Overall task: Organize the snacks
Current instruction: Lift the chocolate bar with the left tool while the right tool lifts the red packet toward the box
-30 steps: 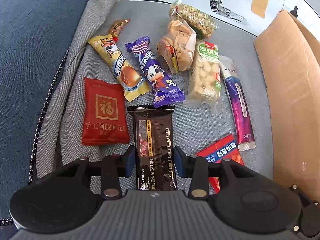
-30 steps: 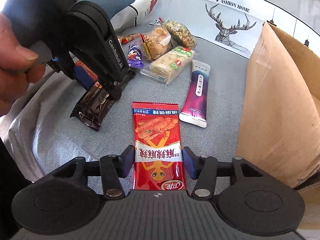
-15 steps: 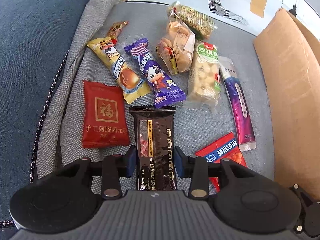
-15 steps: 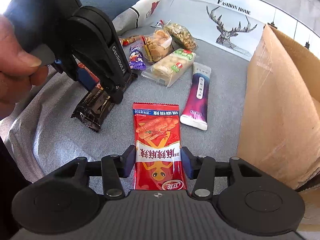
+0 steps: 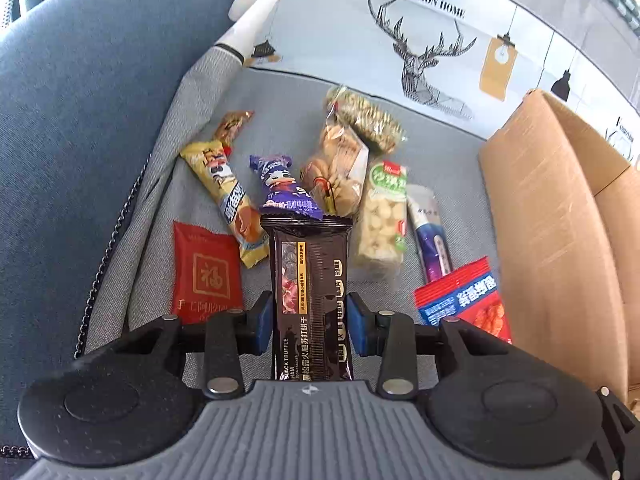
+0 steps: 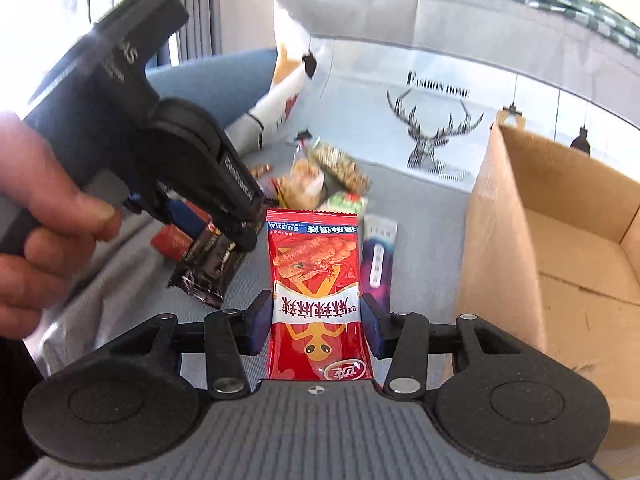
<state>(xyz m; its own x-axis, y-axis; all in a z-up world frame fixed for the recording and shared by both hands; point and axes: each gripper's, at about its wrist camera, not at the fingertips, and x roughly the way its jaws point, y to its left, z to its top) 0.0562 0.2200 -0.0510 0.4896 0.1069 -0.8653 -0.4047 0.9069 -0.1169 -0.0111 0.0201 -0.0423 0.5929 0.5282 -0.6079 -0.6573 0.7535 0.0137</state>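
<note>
Left gripper [image 5: 311,322]: two blue pads [image 5: 264,320] on black fingers, each finger driven by a black link arm carrying a round silver fastener [image 5: 219,385] just ahead of the ribbed grey housing [image 5: 312,428]. A small cross-in-circle mark sits at the housing's front edge, centred. A round black disc [image 5: 102,400] flanks the housing on each side. Right gripper [image 6: 316,324]: same build, with blue pads, black links, silver fasteners, ribbed grey housing, twin black discs. In the right wrist view the left gripper's outer shell is black with white lettering, blurred, unreadable. A bare hand [image 6: 44,216] shows behind that shell; no sleeve visible.
</note>
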